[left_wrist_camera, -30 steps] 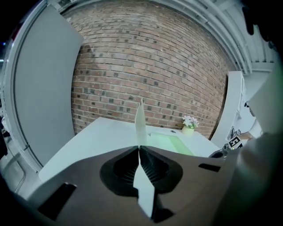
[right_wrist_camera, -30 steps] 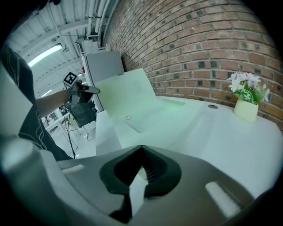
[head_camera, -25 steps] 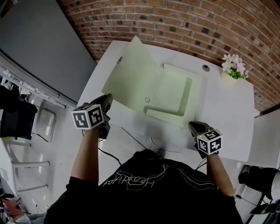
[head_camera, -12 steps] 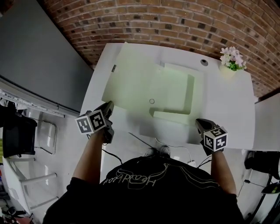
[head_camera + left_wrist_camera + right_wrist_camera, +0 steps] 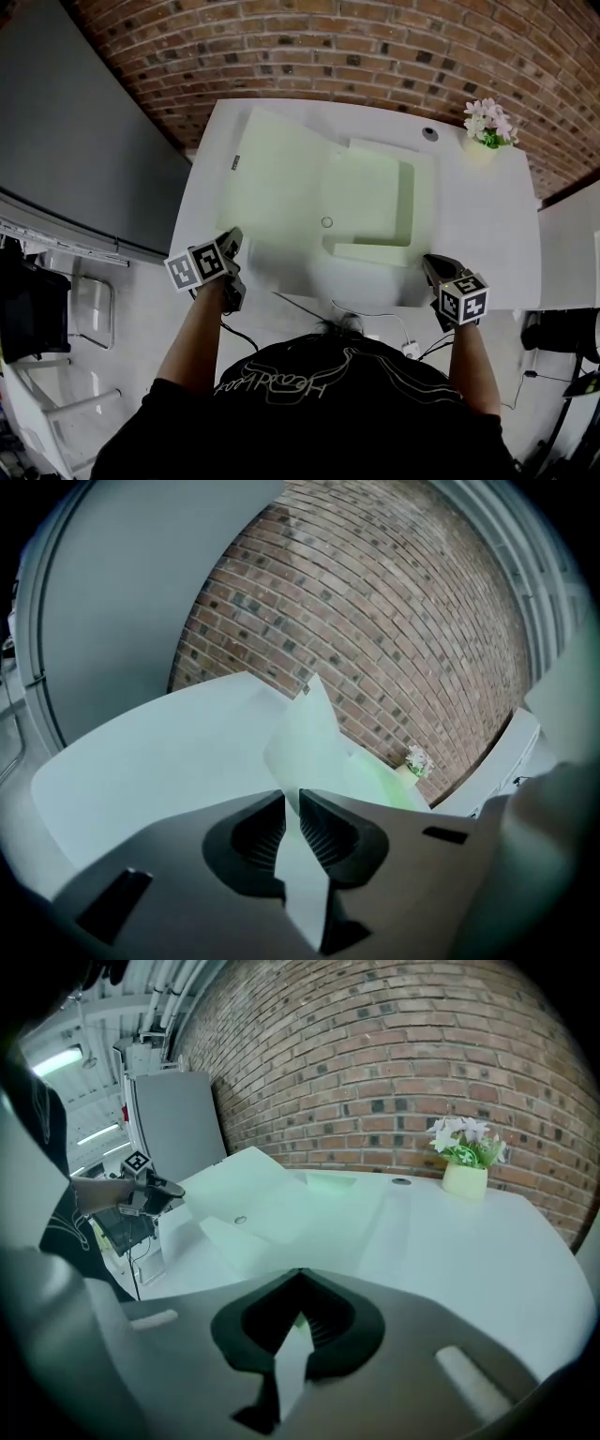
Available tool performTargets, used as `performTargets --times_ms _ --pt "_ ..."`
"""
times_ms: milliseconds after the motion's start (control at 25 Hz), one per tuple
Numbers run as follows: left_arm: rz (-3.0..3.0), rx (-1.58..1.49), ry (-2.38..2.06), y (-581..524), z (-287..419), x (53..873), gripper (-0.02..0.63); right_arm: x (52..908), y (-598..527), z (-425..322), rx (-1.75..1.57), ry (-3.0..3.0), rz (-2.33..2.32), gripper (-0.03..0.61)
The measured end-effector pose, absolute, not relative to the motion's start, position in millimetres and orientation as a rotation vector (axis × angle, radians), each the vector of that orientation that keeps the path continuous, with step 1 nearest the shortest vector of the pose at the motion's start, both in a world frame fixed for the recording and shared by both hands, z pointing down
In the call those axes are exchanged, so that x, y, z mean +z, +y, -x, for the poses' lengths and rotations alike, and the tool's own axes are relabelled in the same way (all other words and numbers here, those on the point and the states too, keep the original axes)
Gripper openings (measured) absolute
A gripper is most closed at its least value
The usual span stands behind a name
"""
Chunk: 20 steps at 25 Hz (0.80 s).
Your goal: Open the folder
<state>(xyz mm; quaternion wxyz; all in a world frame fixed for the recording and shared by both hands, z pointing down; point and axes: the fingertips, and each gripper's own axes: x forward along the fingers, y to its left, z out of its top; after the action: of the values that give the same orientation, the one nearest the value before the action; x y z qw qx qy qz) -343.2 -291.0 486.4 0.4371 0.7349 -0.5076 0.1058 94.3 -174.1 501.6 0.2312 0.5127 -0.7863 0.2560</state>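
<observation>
A pale green folder [image 5: 370, 202] lies open on the white table [image 5: 478, 234], its inner pocket showing on the right half. Its front cover [image 5: 272, 187] is spread out to the left, almost flat. My left gripper [image 5: 232, 242] sits at the cover's near left corner. In the left gripper view its jaws [image 5: 291, 794] are opening, and the cover's corner [image 5: 309, 742] runs through the narrow gap between the ribbed pads. My right gripper [image 5: 428, 262] rests by the folder's near right corner. Its tips [image 5: 300, 1274] meet, with the folder [image 5: 272, 1199] lying farther off.
A small pot of white flowers [image 5: 487, 131] stands at the table's far right, next to a round cable hole [image 5: 429, 133]. Cables [image 5: 347, 309] hang over the near edge. A brick wall lies behind, a grey panel [image 5: 75, 141] and a chair [image 5: 89, 300] to the left.
The folder's cover, standing up a second ago, has swung down to the left and lies nearly flat. My left gripper came down with it toward the table's near left edge. The right gripper stayed put.
</observation>
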Motion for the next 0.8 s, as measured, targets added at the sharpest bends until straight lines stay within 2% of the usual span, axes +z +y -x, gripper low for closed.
performTargets --times_ms 800 --pt "-1.677 0.211 -1.185 -301 354 530 0.041 498 -174 -98 0.715 -2.123 -1.508 0.002"
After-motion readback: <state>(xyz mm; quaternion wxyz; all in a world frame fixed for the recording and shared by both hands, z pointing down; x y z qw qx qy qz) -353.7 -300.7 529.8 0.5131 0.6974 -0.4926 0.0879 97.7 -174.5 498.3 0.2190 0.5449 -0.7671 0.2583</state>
